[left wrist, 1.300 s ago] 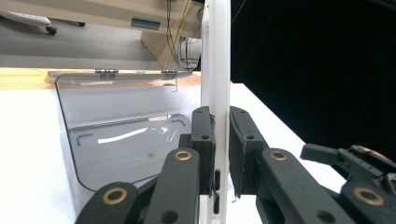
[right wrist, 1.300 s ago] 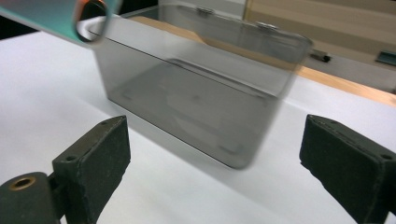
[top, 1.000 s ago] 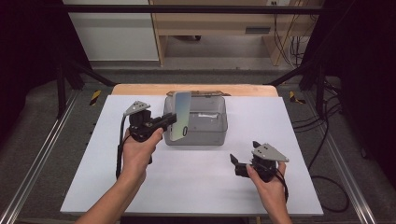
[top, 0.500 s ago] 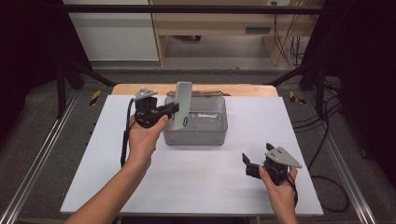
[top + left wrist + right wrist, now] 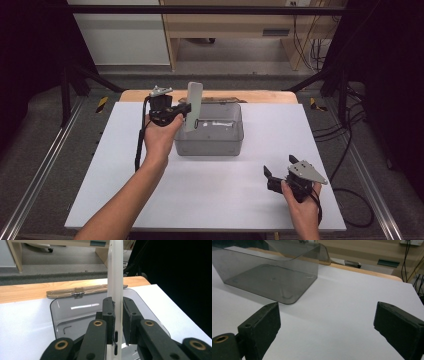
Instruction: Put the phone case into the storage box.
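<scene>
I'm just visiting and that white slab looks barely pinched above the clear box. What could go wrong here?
The left gripper holds the white slab upright by its thin lower edge, so it could tip or slip into the clear box. Swinging it could knock the open lid. The right gripper is open, too far to steady anything.

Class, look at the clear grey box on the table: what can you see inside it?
Inside the grey box, a small bent metal key lies on the floor. The white slab held by the left gripper hides part of the floor behind it.

Overhead forward-down; tool cameras close; shared box (image 5: 210, 140).
</scene>
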{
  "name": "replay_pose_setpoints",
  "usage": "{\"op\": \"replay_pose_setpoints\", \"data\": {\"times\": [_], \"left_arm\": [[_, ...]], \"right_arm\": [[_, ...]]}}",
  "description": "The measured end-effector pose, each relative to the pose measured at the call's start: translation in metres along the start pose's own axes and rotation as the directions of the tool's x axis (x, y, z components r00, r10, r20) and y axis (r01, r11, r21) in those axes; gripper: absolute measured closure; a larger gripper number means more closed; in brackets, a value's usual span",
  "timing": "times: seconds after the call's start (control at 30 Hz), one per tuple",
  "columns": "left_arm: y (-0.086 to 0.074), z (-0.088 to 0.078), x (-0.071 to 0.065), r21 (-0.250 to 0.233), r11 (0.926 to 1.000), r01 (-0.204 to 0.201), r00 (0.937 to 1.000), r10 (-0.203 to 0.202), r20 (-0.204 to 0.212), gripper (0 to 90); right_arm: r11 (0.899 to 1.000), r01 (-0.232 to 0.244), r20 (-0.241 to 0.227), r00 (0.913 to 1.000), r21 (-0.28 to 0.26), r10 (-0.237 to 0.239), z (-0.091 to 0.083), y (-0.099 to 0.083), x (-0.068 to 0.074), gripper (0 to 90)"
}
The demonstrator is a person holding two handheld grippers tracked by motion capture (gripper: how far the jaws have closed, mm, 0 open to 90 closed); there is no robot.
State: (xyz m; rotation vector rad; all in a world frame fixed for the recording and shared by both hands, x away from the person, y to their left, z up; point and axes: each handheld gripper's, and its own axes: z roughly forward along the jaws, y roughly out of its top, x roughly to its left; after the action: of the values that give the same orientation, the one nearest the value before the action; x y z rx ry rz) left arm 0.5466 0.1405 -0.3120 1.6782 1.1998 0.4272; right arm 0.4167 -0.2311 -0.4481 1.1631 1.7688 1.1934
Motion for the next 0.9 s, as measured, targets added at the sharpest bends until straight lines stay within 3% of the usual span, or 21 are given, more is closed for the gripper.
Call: {"op": "replay_pose_setpoints", "data": {"times": [0.2, 0.6, 0.9], "left_arm": [[0.001, 0.003, 0.003, 0.015, 0.9996, 0.024, 0.9997, -0.024, -0.006, 81.3], [-0.002, 0.014, 0.004, 0.041, 0.9986, 0.032, 0.9993, -0.031, -0.019, 81.2], [-0.011, 0.031, 0.003, 0.078, 0.9963, 0.037, 0.9992, -0.036, -0.017, 81.2]], "right_arm": [[0.999, 0.045, 0.004, 0.9990, -0.012, -0.045, -0.001, 0.001, 0.004, 6.9], [0.999, 0.040, -0.004, 0.9992, -0.005, -0.040, -0.001, 0.001, 0.003, 6.5], [0.999, 0.037, -0.015, 0.9992, 0.003, -0.037, 0.000, 0.000, 0.005, 6.3]]}}
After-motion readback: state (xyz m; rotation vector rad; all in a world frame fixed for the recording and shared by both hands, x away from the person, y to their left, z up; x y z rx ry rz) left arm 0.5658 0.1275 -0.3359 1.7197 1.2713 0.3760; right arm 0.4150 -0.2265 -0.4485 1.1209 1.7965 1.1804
